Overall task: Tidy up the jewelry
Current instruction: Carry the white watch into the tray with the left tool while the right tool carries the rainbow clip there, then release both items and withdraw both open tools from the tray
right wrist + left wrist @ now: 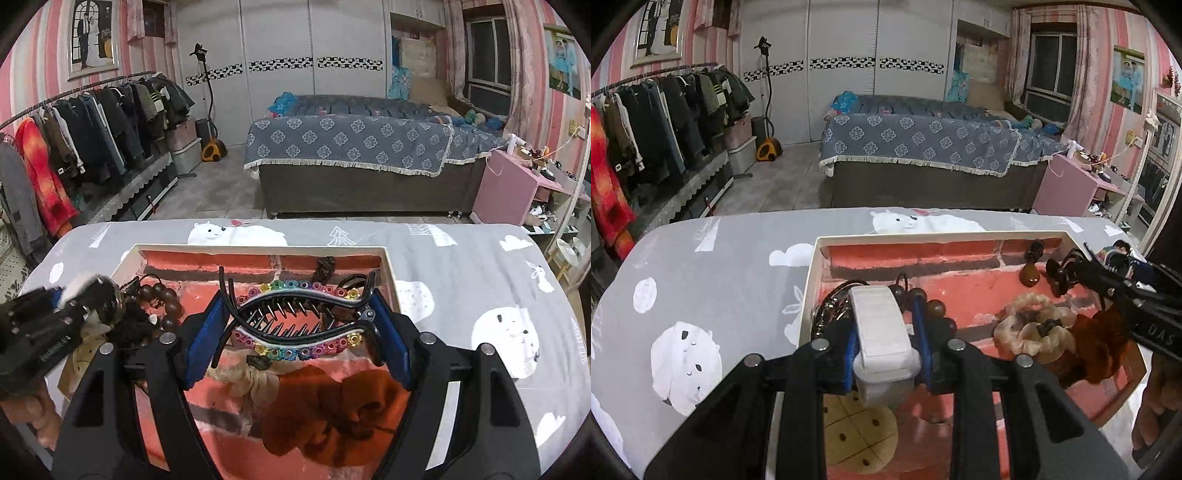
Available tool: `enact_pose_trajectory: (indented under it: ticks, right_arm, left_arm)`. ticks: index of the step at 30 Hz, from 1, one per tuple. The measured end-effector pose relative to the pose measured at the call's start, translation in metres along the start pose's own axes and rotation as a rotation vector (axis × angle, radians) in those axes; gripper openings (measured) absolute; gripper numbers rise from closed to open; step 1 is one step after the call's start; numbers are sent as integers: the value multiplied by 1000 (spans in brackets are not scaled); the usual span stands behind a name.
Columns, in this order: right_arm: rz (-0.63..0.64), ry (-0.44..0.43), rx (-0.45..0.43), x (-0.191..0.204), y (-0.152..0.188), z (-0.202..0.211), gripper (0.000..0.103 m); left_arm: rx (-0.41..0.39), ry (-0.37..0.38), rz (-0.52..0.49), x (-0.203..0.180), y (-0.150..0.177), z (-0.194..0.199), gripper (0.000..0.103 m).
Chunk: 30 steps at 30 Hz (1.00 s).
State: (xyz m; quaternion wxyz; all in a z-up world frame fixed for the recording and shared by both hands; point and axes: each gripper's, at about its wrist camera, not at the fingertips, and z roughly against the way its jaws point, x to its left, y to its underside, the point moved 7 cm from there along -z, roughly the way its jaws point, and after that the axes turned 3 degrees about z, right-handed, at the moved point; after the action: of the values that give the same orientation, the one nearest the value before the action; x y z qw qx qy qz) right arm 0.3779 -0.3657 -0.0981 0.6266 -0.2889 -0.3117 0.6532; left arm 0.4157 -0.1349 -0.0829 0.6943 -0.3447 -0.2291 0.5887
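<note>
Sitting on grey desk (461, 258): cream tray (809, 295), red lining. Right gripper (295, 332) jaws wide, clamped on black hair claw (301, 321) over tray. Left gripper (886, 332) jaws narrow, gripping white band (882, 332); lower end hidden. Dark beads (934, 308) partly hidden behind.

A bed (923, 147) under blue floral cover, clothes rack (665, 110), what looks like a garment steamer (768, 144), pink dresser (1071, 184).
</note>
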Motion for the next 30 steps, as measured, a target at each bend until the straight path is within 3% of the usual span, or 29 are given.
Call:
enact_pose_trajectory:
  ticks: [19, 24, 30]
  right_arm:
    - [1, 3, 111, 1, 23, -30, 75]
    - [-10, 5, 92, -2, 19, -24, 82]
    - [-5, 4, 27, -6, -2, 11, 92]
  left_arm:
    - [25, 16, -13, -6, 9, -11, 29]
    - [-7, 20, 9, -6, 1, 2, 51]
    - [-134, -18, -9, -4, -29, 55, 82]
